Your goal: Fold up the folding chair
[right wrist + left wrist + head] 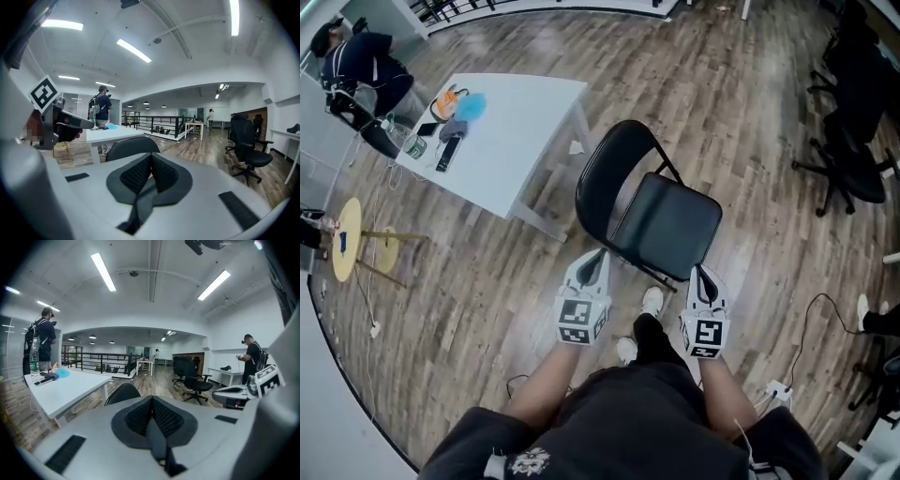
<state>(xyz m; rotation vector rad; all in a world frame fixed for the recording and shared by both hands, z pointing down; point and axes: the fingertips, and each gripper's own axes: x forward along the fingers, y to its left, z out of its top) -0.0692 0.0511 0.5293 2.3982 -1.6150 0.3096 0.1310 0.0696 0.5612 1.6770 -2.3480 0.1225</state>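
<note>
A black folding chair (661,220) stands unfolded on the wooden floor right in front of me, its round backrest (605,178) on the far side. In the left gripper view the backrest (123,392) peeks over the jaws; it shows likewise in the right gripper view, backrest (132,146). My left gripper (592,264) is shut and empty, just short of the seat's near left edge. My right gripper (703,281) is shut and empty too, at the seat's near right corner. Neither visibly touches the chair.
A white table (511,141) with a blue cloth and small items stands to the left behind the chair. Black office chairs (853,150) are at the far right. A yellow stool (352,239) stands at the left. People stand in the background.
</note>
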